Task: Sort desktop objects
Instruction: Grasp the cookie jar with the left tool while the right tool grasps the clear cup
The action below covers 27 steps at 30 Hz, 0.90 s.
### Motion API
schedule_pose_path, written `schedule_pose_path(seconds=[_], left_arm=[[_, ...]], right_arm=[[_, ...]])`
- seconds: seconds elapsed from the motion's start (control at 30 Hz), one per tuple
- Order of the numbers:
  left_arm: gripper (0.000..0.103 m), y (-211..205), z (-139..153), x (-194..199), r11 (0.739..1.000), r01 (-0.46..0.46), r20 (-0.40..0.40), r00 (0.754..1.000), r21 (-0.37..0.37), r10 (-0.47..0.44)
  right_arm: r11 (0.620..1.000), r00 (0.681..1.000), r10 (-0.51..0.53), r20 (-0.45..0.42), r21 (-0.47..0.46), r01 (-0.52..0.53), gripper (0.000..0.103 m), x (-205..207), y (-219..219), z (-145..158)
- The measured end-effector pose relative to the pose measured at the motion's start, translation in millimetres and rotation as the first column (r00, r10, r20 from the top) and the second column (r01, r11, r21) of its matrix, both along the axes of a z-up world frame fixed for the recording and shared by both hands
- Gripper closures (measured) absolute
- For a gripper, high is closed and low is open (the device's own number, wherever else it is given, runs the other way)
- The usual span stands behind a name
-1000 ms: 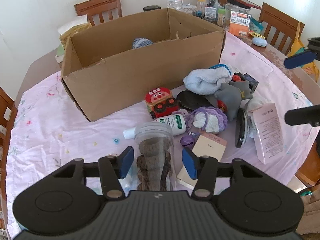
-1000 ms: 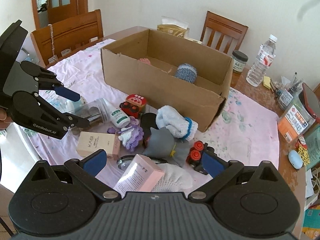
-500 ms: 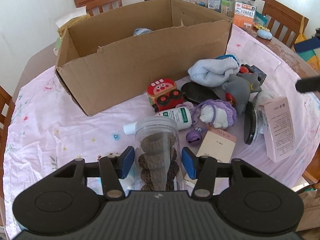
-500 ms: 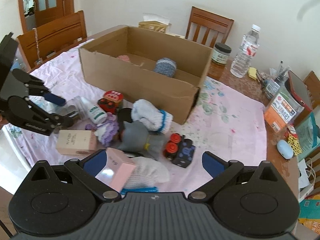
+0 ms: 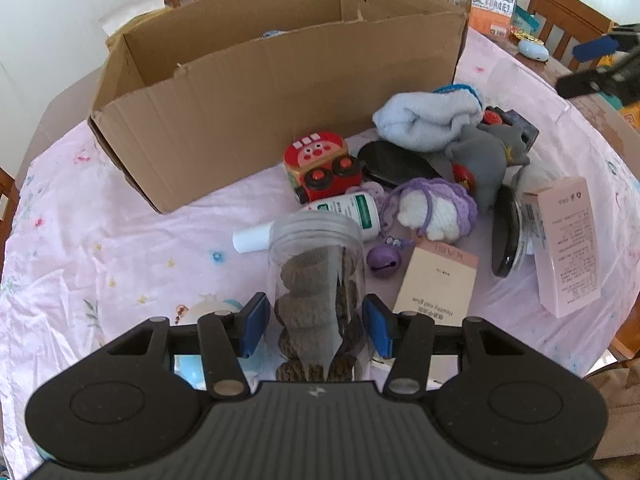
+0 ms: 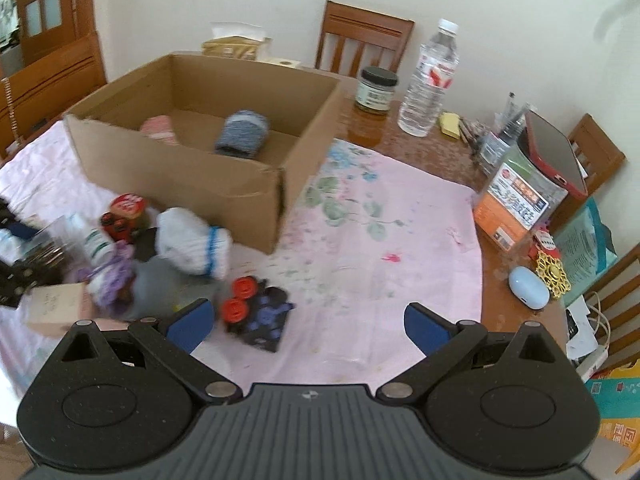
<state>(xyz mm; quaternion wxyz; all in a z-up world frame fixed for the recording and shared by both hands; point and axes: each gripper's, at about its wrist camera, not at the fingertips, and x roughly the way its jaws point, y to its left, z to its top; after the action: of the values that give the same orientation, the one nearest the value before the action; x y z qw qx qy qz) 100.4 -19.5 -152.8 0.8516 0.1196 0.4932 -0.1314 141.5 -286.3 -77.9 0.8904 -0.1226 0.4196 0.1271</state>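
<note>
My left gripper [image 5: 317, 326] is shut on a clear plastic jar [image 5: 318, 276] filled with dark brown lumps, its blue pads against the jar's sides just above the pink tablecloth. Behind the jar lies a pile: a white bottle [image 5: 344, 212], a red toy train [image 5: 320, 164], a purple crochet piece [image 5: 432, 208], a grey plush [image 5: 480, 164] and a light blue towel [image 5: 428, 120]. The open cardboard box [image 5: 260, 120] stands behind them. My right gripper [image 6: 308, 324] is open over bare tablecloth, with a black toy car with red wheels [image 6: 256, 316] just left of it.
A blue knit roll [image 6: 242, 134] and a pink item [image 6: 158, 128] lie in the box. A water bottle [image 6: 428, 84], a black-lidded jar [image 6: 376, 90], an orange-labelled container [image 6: 516, 196] and a pale blue case [image 6: 528, 286] crowd the bare wooden table edge. Chairs surround the table.
My right gripper has swung to the right, away from the pile, and now faces bare tablecloth. My left gripper has tilted a little, the jar still in it.
</note>
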Motion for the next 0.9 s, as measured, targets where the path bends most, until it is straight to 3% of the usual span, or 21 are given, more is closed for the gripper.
schedule_pose_path(seconds=[0.2,0.37,0.43,0.63,0.77,0.9], left_arm=[[0.051,0,1,2,1.0,-0.01,-0.009,1.0,-0.008,0.01],[0.051,-1,2,2,1.0,-0.009,-0.01,1.0,-0.008,0.009],[0.051,0,2,2,1.0,-0.011,-0.013,1.0,-0.012,0.011],[0.051,0,4,2,1.0,-0.004,-0.016,1.0,-0.011,0.004],[0.051,-1,5,2,1.0,0.0,-0.015,1.0,-0.013,0.0],[0.051,0,6,3,1.0,0.0,-0.015,1.0,-0.021,-0.001]], right_arm=[[0.997,0.998,-0.039,-0.057,0.062,0.043,0.001,30,-18,-13],[0.997,0.992,-0.061,-0.113,0.043,0.067,0.008,47,-20,-28],[0.997,0.989,-0.056,-0.138,0.037,0.062,0.017,50,-20,-34],[0.998,0.984,-0.037,-0.172,0.043,0.045,0.031,52,-19,-39],[0.998,0.983,-0.034,-0.179,0.045,0.042,0.032,53,-20,-43],[0.998,0.981,-0.045,-0.19,0.043,0.054,0.04,57,-24,-47]])
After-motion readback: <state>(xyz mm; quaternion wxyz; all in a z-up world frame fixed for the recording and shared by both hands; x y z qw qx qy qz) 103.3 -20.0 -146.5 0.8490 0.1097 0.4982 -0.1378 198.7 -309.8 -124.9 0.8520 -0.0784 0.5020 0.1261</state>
